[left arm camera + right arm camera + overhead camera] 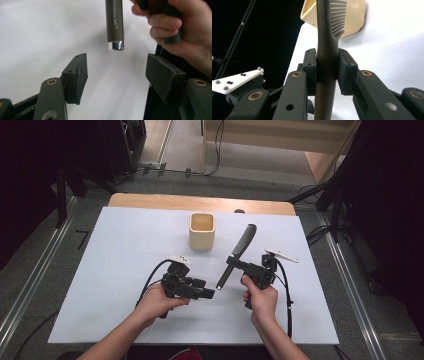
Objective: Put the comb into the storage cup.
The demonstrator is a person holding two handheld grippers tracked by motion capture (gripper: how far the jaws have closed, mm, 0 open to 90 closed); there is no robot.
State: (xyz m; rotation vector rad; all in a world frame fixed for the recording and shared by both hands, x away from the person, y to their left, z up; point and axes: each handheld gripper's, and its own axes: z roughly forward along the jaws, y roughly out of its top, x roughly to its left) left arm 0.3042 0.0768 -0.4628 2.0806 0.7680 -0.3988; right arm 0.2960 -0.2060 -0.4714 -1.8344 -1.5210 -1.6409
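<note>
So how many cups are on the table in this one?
1. A single beige cup stands upright near the table's far middle, apart from the comb held in the right tongs; the right gripper view shows it behind the comb's teeth.

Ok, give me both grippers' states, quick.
Left gripper: open, holding nothing, the comb's handle end just ahead of it.
Right gripper: shut on the comb.

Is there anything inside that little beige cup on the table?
From the high view, the beige cup looks empty as far as its opening shows. Its near wall hides part of the bottom, so something small there cannot be ruled out.
</note>
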